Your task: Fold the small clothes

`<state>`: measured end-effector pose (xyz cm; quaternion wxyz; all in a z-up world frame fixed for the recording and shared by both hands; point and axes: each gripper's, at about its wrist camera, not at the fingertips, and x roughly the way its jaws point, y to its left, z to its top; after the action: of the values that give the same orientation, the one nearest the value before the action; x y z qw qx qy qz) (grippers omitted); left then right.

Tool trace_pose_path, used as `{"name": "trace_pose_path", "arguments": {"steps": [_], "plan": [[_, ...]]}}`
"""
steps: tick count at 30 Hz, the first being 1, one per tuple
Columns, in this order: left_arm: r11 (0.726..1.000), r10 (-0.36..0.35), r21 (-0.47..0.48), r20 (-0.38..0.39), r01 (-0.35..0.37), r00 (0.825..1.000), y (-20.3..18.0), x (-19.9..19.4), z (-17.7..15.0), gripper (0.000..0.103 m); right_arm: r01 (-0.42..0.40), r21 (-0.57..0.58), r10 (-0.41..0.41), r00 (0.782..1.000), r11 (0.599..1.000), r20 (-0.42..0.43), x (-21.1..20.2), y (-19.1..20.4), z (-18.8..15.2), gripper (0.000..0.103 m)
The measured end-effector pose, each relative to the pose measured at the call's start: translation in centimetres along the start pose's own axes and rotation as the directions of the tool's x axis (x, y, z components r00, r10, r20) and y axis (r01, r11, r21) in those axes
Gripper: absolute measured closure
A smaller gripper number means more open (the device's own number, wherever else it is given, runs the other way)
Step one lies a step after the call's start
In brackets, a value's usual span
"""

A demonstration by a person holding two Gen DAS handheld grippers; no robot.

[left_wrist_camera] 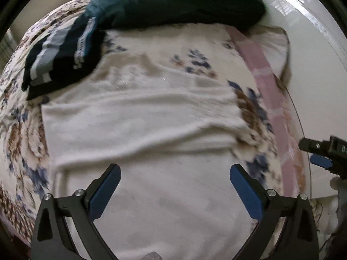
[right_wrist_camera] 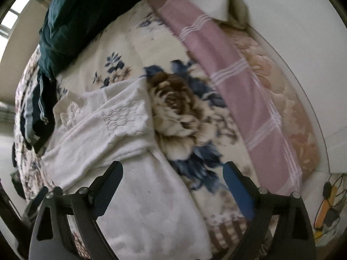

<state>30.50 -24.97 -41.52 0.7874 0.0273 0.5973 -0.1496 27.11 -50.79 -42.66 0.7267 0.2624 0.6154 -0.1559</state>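
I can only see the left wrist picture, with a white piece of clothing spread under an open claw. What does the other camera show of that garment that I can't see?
Observer: On the white garment, the right wrist view shows a stitched honeycomb panel and lace trim, blurred in yours.
Operator: Is the other claw holding anything?
Observer: No. The right claw is open, with one finger over the garment's edge and one over the floral bedspread.
Operator: Anything beyond the bed?
Observer: A cartoon print with an orange shape at the lower right, past the pink striped cloth.
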Motion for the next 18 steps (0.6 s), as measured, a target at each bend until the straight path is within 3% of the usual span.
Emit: {"name": "trace_pose_path", "arguments": {"steps": [6,11,16,18], "plan": [[0.997,-0.023,-0.074,-0.156,0.011,0.987,-6.8,4.2,-6.1,0.000,-0.067,0.001,0.067,0.993,0.998,-0.095,2.9,-6.1,0.5,0.008],[0.991,-0.077,-0.125,-0.320,0.038,0.944,-13.1,8.4,-13.5,0.000,-0.092,-0.062,0.080,0.982,0.994,-0.169,5.8,-9.9,1.2,0.008],[0.998,0.046,-0.018,-0.408,-0.058,0.912,-17.2,12.4,-18.2,0.000,-0.169,-0.057,0.153,0.963,0.984,-0.224,8.7,-12.6,2.0,0.008],[0.995,0.084,-0.020,-0.395,-0.100,0.915,-17.2,13.4,-18.8,0.005,-0.213,-0.075,0.189,0.952,0.974,-0.242,10.0,-12.5,2.6,0.008]]}}
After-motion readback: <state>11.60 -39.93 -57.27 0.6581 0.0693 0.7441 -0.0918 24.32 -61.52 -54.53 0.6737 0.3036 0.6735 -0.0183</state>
